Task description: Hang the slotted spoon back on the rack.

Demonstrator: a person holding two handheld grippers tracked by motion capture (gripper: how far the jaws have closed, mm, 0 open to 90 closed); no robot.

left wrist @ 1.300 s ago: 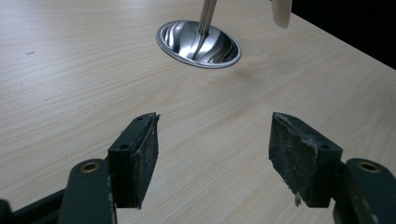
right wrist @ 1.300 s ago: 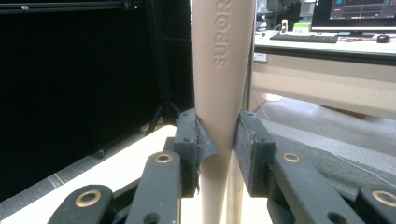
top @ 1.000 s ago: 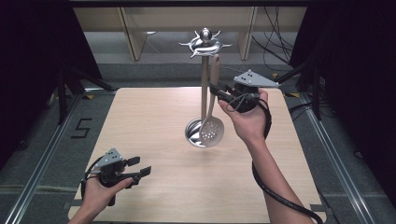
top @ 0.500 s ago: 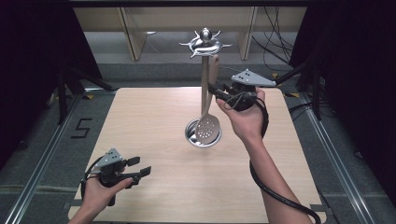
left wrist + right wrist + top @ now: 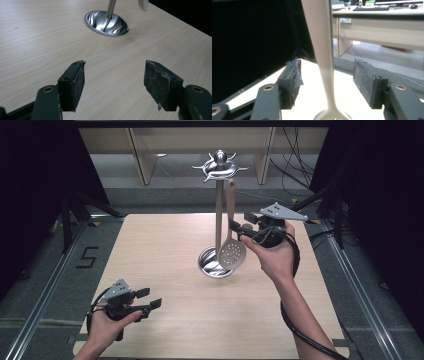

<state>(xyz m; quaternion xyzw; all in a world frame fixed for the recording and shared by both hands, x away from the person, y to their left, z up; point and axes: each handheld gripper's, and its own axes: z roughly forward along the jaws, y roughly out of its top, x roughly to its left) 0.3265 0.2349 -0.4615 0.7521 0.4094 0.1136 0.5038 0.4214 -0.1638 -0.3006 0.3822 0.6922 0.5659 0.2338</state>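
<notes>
A chrome utensil stand (image 5: 218,215) rises from a round base (image 5: 106,23) at the middle of the wooden table (image 5: 165,245). A slotted spoon (image 5: 232,254) hangs beside the pole, its handle (image 5: 322,50) reaching up to the stand's hooked top. My right gripper (image 5: 235,231) is open, a jaw on each side of the handle; in the right gripper view (image 5: 327,82) neither pad touches it. My left gripper (image 5: 150,298) rests low over the table's front left, open with nothing between its jaws (image 5: 113,77).
The stand's dished base sits ahead of the left gripper. Bare tabletop lies between that gripper and the base. Dark floor, metal rails and wooden shelving (image 5: 145,155) surround the table. A cable trails from the right hand along the forearm.
The spoon's bowl has swung a little to the right of the pole again. The right hand has shifted slightly lower. The left gripper has stayed put.
</notes>
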